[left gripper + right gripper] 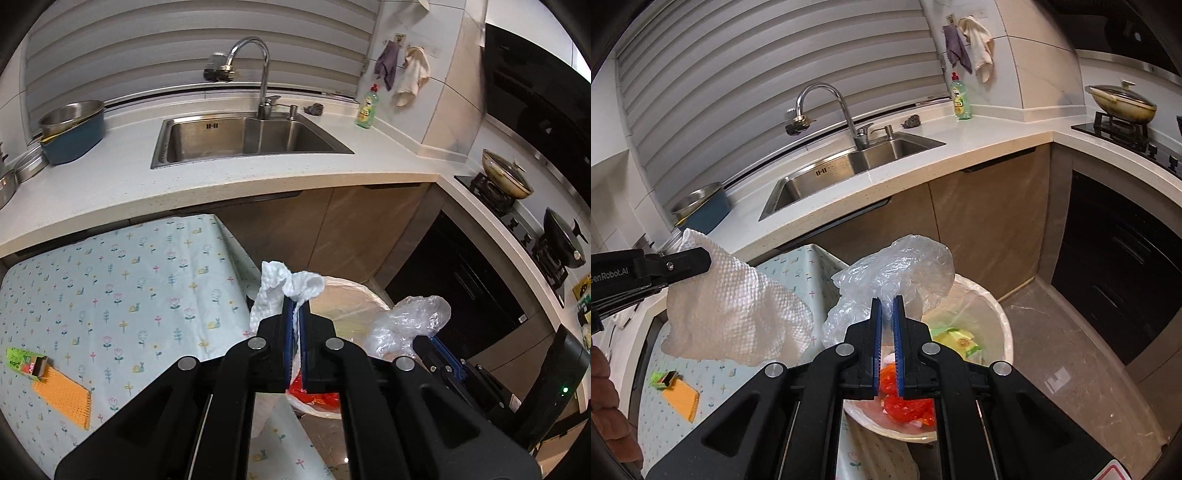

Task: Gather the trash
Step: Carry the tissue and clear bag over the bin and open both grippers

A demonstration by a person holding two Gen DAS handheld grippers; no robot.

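Note:
My left gripper (294, 303) is shut on a crumpled white paper towel (280, 286), which sticks up above the blue pads. From the right wrist view the same paper towel (735, 314) hangs off the left gripper (679, 264) at the left edge. My right gripper (887, 301) is shut on a crumpled clear plastic bag (905, 269); that bag (406, 321) also shows in the left wrist view. Both grippers hover over a bin with a white liner (1001, 321), with red and yellow-green wrappers inside it (905, 406).
A table with a flowered cloth (110, 295) stands left of the bin, bearing a green packet (26, 363) and an orange mat (64, 398). Behind runs a white counter (258, 177) with a steel sink (251, 140). A stove with pans (506, 177) is at right.

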